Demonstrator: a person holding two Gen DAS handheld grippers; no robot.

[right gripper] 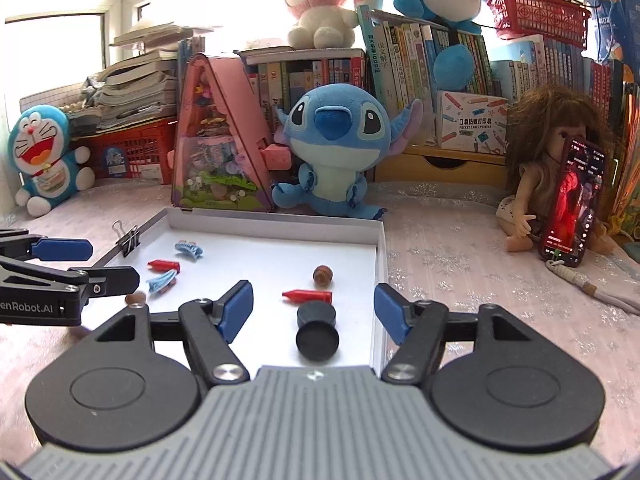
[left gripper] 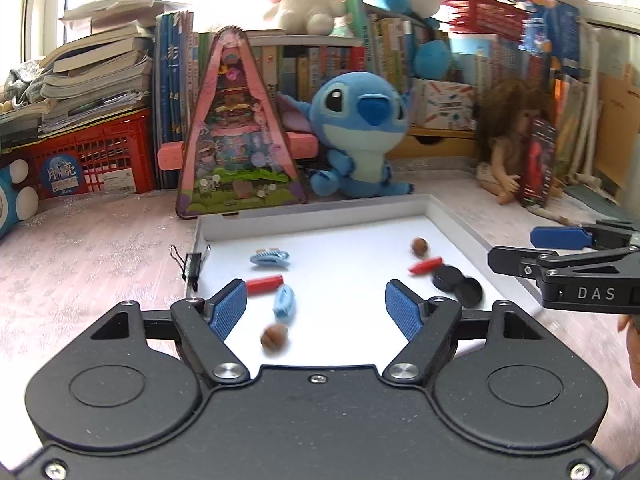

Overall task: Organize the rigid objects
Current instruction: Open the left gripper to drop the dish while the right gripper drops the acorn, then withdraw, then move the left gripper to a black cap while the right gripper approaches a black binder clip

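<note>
— Tray (left gripper: 448, 210) contents, please: where does everything sit?

— From my left wrist view, the white tray lies on the table (left gripper: 100, 248) under both my grippers. One walnut (left gripper: 274, 338) lies between my left jaws, blurred, touching neither pad. At twelve o'clock from it lies a blue hair clip (left gripper: 285, 300), with a red cylinder (left gripper: 264, 283) just beside it at eleven. A second blue hair clip (left gripper: 270, 258) sits further up.

— And the right half?

— In my right wrist view, two black discs (right gripper: 317, 328) overlap at the tray's near end, at twelve o'clock from my right gripper (right gripper: 314, 314). A red cone-tipped piece (right gripper: 308, 296) lies just beyond them, and another walnut (right gripper: 323, 274) past that. A black binder clip (right gripper: 128, 240) is clamped on the tray's rim at ten o'clock.

— What are your jaws holding?

— Nothing. My left gripper (left gripper: 316, 310) has its jaws spread wide and empty; the right jaws stand equally wide over the discs without pressing them.
</note>
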